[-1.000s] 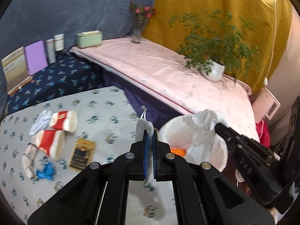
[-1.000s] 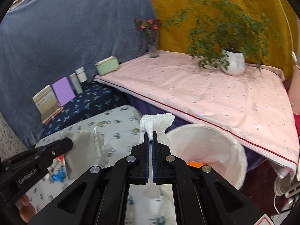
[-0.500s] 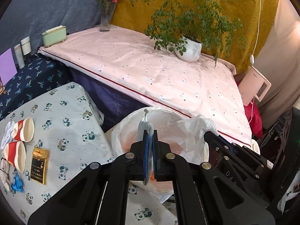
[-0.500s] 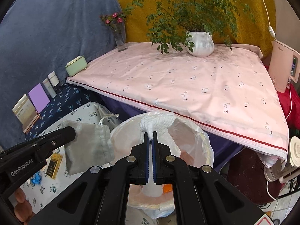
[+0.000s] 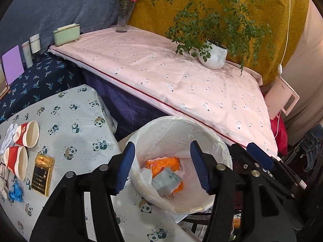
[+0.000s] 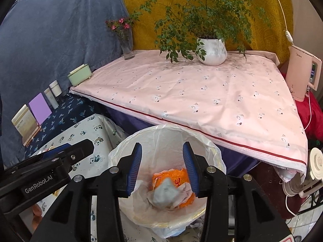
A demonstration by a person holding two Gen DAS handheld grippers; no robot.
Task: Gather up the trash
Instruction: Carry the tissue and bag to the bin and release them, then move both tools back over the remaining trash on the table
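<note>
both grippers [image 5: 162,166] [image 6: 162,165] opening, empty, over bin [image 5: 220,141]; pouch [image 5: 166,180] inside

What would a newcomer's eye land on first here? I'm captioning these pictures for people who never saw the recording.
First, the white-lined trash bin low in the middle, with a grey pouch lying on an orange wrapper inside. Over it the left gripper and right gripper hang with jaws opening and nothing between them. Behind, a leafy potted plant stands on the pink-covered table.
</note>
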